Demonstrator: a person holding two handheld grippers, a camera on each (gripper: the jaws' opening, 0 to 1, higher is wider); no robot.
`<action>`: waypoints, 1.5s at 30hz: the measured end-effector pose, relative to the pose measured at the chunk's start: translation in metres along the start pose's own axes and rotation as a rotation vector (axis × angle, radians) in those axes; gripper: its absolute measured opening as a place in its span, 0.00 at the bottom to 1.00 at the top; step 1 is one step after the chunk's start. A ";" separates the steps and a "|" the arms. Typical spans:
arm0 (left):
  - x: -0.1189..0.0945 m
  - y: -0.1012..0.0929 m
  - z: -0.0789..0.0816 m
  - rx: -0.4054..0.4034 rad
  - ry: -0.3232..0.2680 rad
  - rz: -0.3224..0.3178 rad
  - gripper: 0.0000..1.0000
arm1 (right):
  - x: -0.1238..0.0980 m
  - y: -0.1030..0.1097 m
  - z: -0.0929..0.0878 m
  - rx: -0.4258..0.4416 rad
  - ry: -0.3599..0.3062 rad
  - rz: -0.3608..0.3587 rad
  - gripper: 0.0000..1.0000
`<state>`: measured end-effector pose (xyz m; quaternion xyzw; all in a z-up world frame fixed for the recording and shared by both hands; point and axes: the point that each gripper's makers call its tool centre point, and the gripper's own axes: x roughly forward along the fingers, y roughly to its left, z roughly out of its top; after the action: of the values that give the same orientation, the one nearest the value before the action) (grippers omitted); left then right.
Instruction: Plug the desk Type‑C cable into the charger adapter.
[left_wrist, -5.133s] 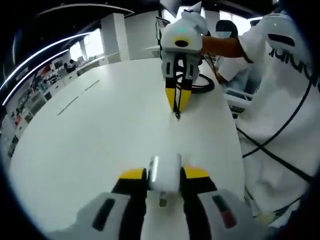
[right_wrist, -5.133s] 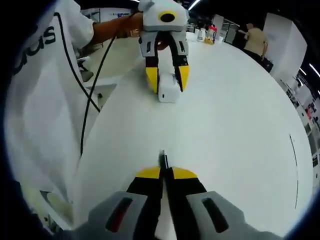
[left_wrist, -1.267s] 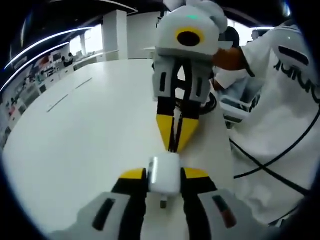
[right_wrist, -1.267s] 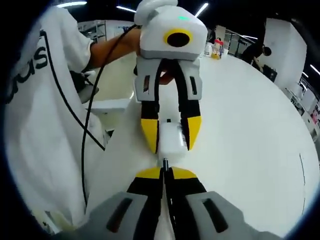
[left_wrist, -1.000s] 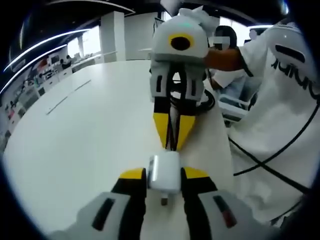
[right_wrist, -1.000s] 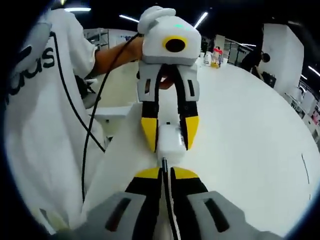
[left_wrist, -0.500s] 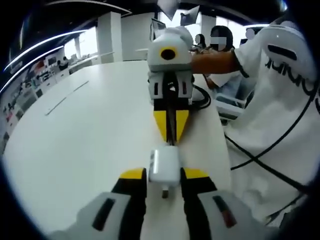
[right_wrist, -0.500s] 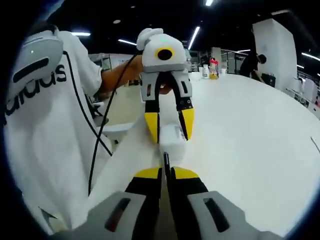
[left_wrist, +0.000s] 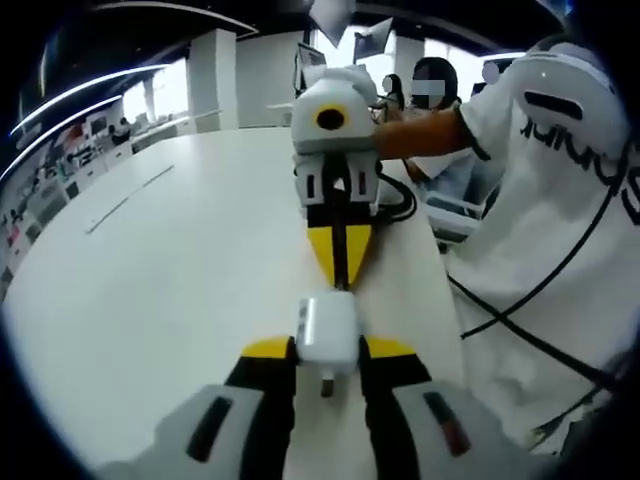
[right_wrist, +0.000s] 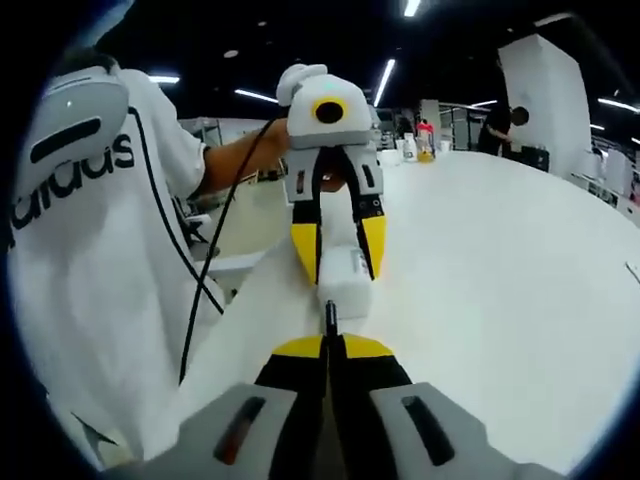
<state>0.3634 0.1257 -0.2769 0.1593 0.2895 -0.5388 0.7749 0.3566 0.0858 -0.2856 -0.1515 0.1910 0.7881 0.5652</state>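
My left gripper (left_wrist: 328, 349) is shut on the white charger adapter (left_wrist: 326, 333), held above the white table (left_wrist: 160, 270). In the right gripper view the same adapter (right_wrist: 345, 268) sits between the left gripper's yellow tips (right_wrist: 338, 243), facing me. My right gripper (right_wrist: 329, 344) is shut on the Type-C cable, whose dark plug (right_wrist: 330, 316) sticks out just short of the adapter. From the left gripper view the right gripper (left_wrist: 340, 250) points its shut yellow tips at the adapter, with a small gap between plug and adapter. The black cable (left_wrist: 400, 200) loops behind it.
A person in a white shirt (left_wrist: 560, 230) stands at the table's edge, with thin black cords (right_wrist: 205, 270) hanging across the shirt. Bottles (right_wrist: 425, 140) stand at the far end of the table. Other people (right_wrist: 500, 125) are in the background.
The two grippers met tip to tip about a second ago and have since drawn apart a little. The plug now stands slightly back from the adapter.
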 end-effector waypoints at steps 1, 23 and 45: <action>0.000 0.000 0.000 -0.008 -0.007 0.000 0.24 | 0.000 0.000 0.000 -0.003 -0.002 -0.006 0.02; 0.007 0.002 0.000 -0.099 -0.053 -0.009 0.25 | 0.006 0.000 0.002 0.048 0.031 -0.052 0.00; 0.005 0.007 -0.002 -0.058 -0.070 -0.003 0.26 | 0.009 -0.008 0.004 -0.021 -0.025 -0.089 0.05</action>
<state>0.3707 0.1254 -0.2820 0.1173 0.2781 -0.5364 0.7881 0.3610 0.0976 -0.2873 -0.1557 0.1688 0.7658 0.6006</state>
